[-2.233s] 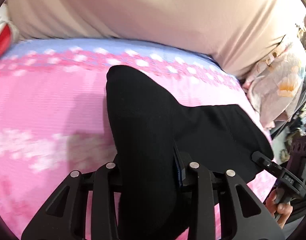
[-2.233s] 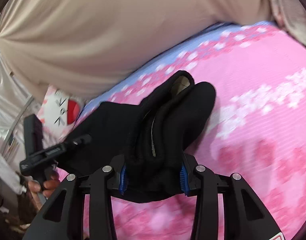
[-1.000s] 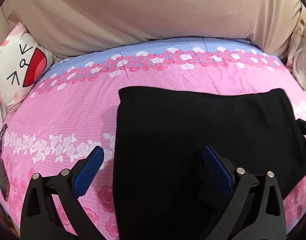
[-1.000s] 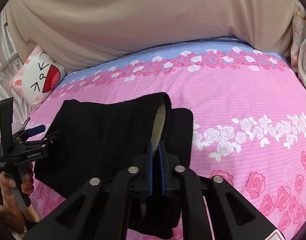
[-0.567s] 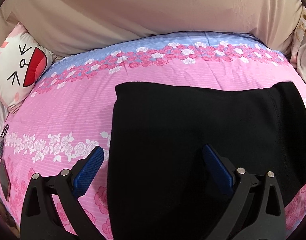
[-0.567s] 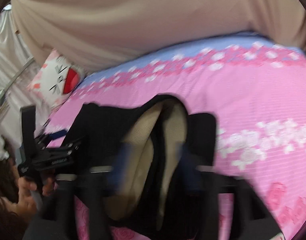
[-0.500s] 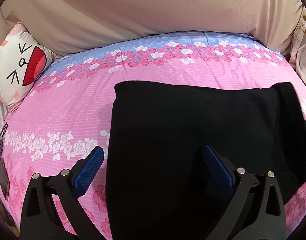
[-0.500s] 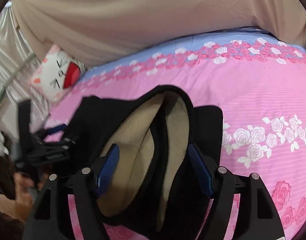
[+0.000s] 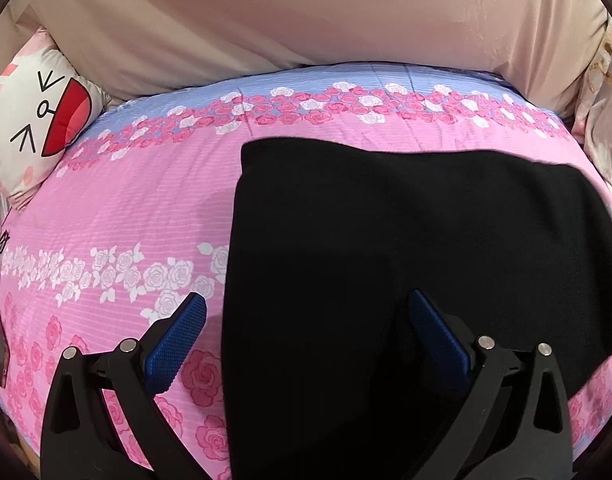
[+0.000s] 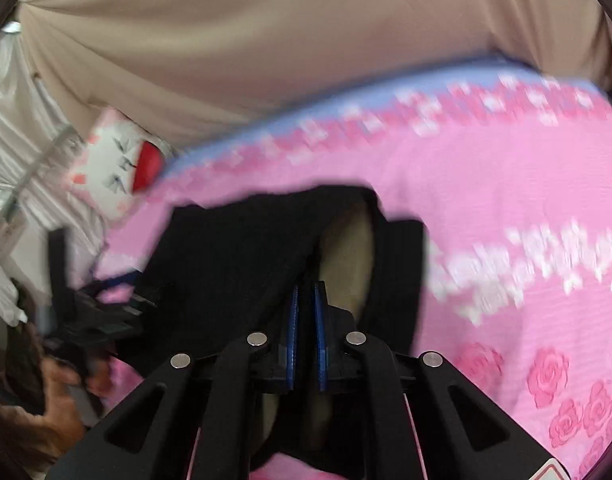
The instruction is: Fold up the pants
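Black pants lie folded on a pink rose-print bedspread; the right gripper, spread wide half a second ago, has now pinched its blue pads onto the waistband edge beside the tan lining, which suggests another fold is starting. The left gripper stays wide open above the pants' near edge, holding nothing. A cartoon-face pillow sits well clear at the bed's far left, and nothing blocks the fold.
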